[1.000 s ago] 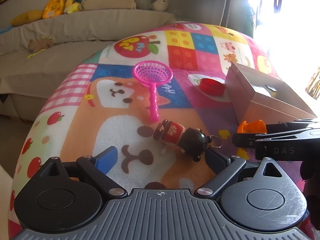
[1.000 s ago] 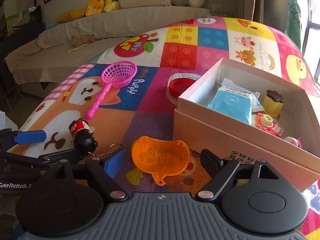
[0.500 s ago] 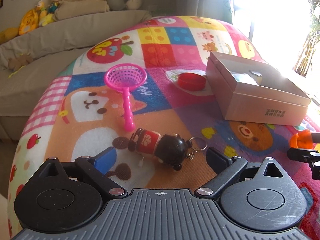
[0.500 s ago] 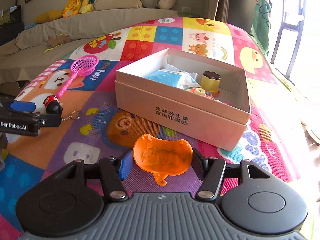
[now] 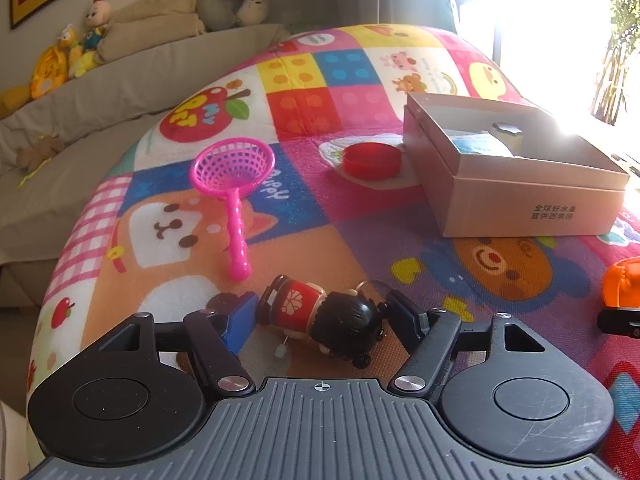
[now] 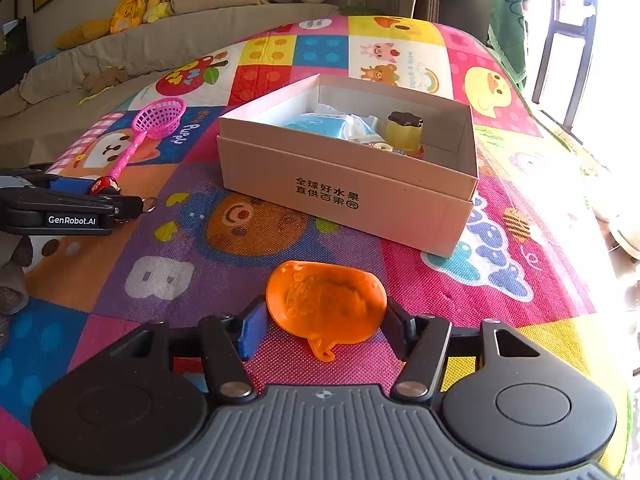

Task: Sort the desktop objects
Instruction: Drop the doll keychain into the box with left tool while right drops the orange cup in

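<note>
- My left gripper has its jaws closing around the doll keychain, which lies on its side on the play mat; I see the blue pad at the doll's feet, the other pad just off its head.
- My right gripper is clamped on the orange mould, both pads pressing its sides.
- The cardboard box sits open on the mat ahead of the right gripper, with a blue packet and a yellow pudding toy inside.
- The pink toy net lies toward the mat's left edge, beyond the doll.
- The red lid rests just beside the box's left wall.
</note>
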A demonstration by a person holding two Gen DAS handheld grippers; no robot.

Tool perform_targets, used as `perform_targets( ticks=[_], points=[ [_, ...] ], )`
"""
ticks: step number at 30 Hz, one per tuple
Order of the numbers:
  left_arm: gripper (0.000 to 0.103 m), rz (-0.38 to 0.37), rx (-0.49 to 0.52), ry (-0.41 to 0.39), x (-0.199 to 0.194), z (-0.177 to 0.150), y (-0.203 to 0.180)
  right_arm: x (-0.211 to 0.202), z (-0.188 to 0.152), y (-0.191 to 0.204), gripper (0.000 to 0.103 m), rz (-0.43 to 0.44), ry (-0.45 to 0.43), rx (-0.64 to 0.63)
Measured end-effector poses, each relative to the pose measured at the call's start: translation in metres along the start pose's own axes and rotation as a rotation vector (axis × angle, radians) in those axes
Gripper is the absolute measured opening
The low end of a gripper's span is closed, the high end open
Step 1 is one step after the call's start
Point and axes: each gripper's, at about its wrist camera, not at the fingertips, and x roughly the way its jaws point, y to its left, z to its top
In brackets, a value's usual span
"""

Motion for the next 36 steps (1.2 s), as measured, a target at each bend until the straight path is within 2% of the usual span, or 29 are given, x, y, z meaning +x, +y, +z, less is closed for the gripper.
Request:
perform_targets(
  ticks=[6,10,12,15,17,19,20,23,26,27,31,36],
  points=[
    [0.075,-0.063,0.043,-0.02,-0.025,-0.004,-0.021,-0.016,-0.001,-0.005,0.06,-0.009,-0.006,-0.011],
    [0.075,-0.137,0.039,-0.057,-0.043,0.014,-0.032,-0.035,0.006,-0.015,0.06,0.002,-0.037,-0.021],
    [0.075,-0.185,0.051,-0.111,-0.054,0.037,-0.038,-0.056,0.025,-0.032,0.06,0.012,-0.109,0.014],
    [0.075,-0.215,0.107,-0.248,-0.069,0.078,-0.055,-0.091,0.067,-0.062,0.06,0.009,-0.258,0.08],
    [0.075,-0.234,0.143,-0.307,-0.068,0.101,-0.069,-0.101,0.091,-0.075,0.06,0.0,-0.332,0.09],
    [0.075,-0.241,0.178,-0.349,-0.054,0.121,-0.088,-0.097,0.108,-0.081,0.06,-0.028,-0.363,0.086],
    [0.076,-0.247,0.179,-0.344,-0.045,0.128,-0.094,-0.09,0.115,-0.083,0.06,-0.033,-0.357,0.088],
    [0.079,-0.31,0.137,-0.258,-0.009,0.138,-0.106,-0.062,0.13,-0.091,0.06,-0.024,-0.302,0.12],
    [0.092,-0.308,0.108,-0.231,0.0,0.122,-0.1,-0.036,0.133,-0.097,0.06,-0.037,-0.253,0.147],
    [0.096,-0.303,0.105,-0.229,0.0,0.112,-0.095,-0.03,0.132,-0.099,0.06,-0.034,-0.242,0.15],
    [0.096,-0.243,0.085,-0.186,-0.002,0.08,-0.074,-0.005,0.132,-0.098,0.06,-0.021,-0.187,0.154],
    [0.097,-0.165,0.064,-0.143,-0.009,0.048,-0.044,0.036,0.14,-0.082,0.061,-0.089,-0.076,0.143]
  ],
)
